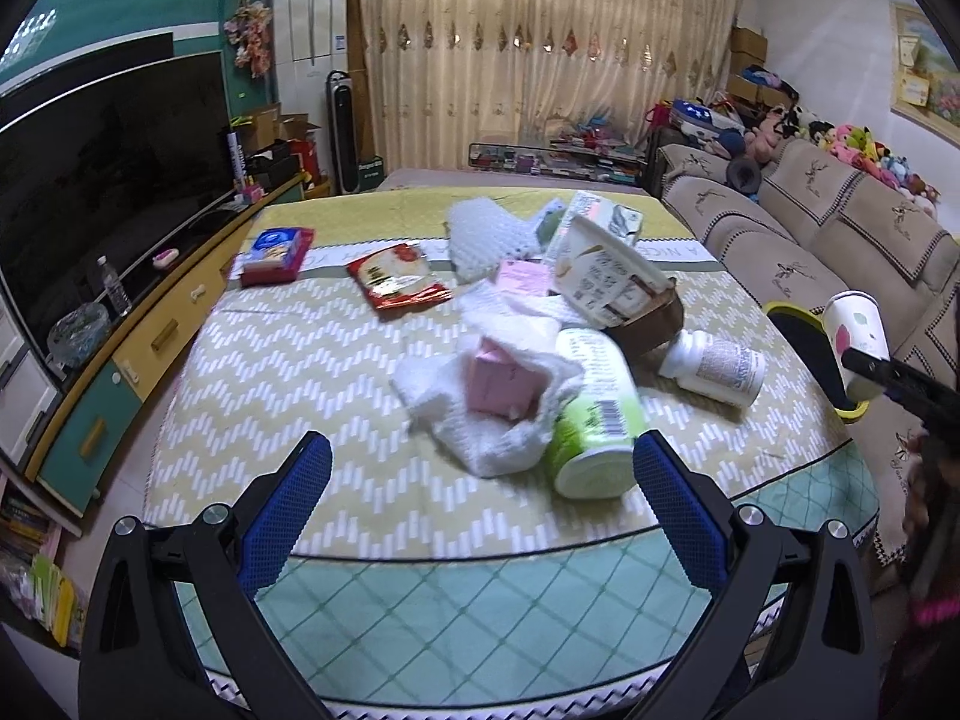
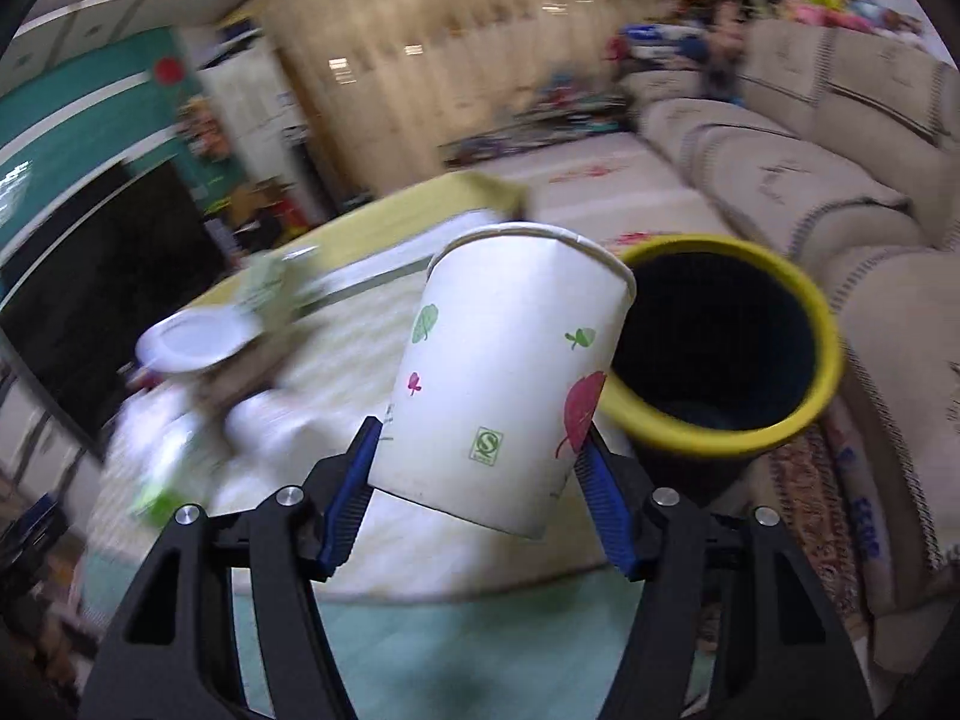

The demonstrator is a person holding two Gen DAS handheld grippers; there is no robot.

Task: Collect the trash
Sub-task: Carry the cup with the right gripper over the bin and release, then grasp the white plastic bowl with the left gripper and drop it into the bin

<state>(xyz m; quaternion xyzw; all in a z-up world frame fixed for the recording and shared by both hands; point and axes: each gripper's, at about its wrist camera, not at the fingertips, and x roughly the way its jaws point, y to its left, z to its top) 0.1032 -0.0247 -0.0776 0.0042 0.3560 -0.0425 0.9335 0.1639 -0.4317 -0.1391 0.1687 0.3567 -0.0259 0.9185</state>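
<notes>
Left wrist cam looks down across the table (image 1: 372, 480) from its near edge toward the curtains (image 1: 540, 60). Right wrist cam sits close, angled toward the bin (image 2: 822, 354); both share table, bin (image 1: 798, 336) and sofa (image 1: 828, 240).

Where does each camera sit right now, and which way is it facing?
Left wrist: on the left gripper, jaws open and empty, looking down across the table at the trash pile toward the curtains; a sleeve shows at the right edge.
Right wrist: on the right gripper, jaws shut on the paper cup, facing the bin beside the sofa; blurred.
Shared: the cup, the bin, the table, the sofa; the left view shows the cup over the bin.
</notes>
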